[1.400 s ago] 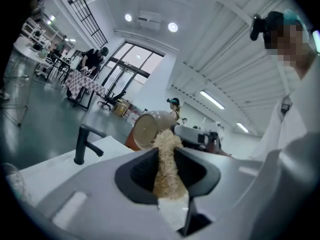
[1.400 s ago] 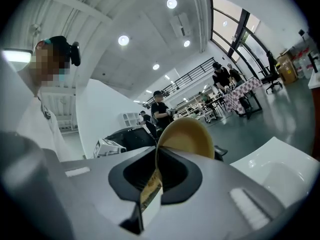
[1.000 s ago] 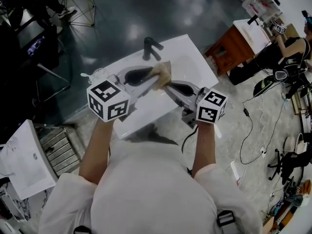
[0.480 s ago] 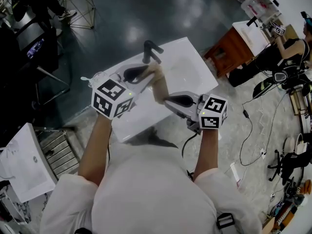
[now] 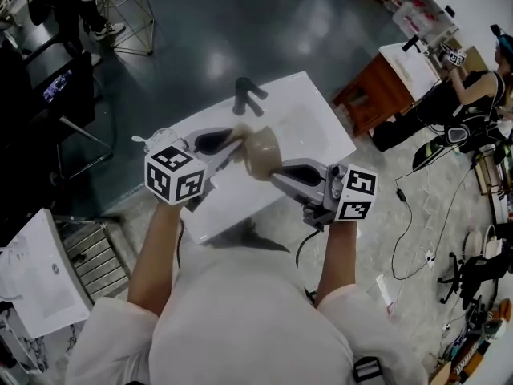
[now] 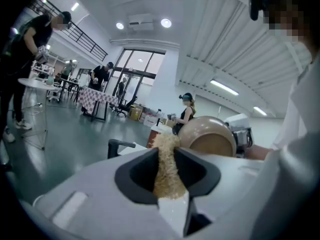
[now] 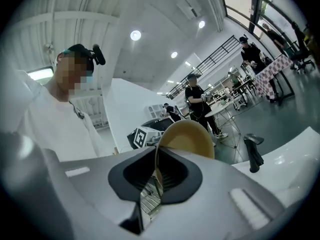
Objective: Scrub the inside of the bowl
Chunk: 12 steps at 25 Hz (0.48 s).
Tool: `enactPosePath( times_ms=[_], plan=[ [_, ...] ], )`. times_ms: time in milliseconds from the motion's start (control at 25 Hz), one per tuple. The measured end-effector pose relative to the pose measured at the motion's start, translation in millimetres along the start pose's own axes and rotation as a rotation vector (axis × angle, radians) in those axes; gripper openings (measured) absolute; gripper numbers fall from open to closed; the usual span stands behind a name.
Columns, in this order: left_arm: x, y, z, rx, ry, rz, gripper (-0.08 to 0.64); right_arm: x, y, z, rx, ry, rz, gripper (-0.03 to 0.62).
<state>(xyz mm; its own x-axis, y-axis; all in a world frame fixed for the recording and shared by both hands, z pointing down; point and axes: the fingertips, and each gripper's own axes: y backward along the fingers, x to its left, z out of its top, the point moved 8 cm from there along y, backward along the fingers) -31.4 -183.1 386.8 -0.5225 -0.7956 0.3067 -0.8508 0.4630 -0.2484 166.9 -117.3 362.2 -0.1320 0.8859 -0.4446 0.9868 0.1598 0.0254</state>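
Motion blur is smearing the bowl (image 5: 260, 152) into a tan patch in the head view, the sponge (image 6: 166, 168) is covering the bowl's left edge in the left gripper view, and the right gripper (image 7: 156, 170) is hiding the bowl's lower rim.

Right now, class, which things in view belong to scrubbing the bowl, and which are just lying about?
In the job: bowl, its rim clamped by the right gripper; scrubbing pad, gripped by the left gripper.
Lying about: black tap; white sink; wooden cabinet; spare basin at left.
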Motion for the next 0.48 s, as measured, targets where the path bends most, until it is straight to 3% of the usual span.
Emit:
enactPosePath(
  times_ms=[320,480],
  plan=[
    [4.5,10.9,-8.9,-0.019,0.067,-0.012,0.100,-1.0,-5.2,9.1,-0.078,-0.024,0.012,0.020],
    [1.0,10.2,-12.9,-0.018,0.082,-0.025,0.100,-5.8,-1.7,17.8,-0.139,-0.035,-0.020,0.020]
  ],
)
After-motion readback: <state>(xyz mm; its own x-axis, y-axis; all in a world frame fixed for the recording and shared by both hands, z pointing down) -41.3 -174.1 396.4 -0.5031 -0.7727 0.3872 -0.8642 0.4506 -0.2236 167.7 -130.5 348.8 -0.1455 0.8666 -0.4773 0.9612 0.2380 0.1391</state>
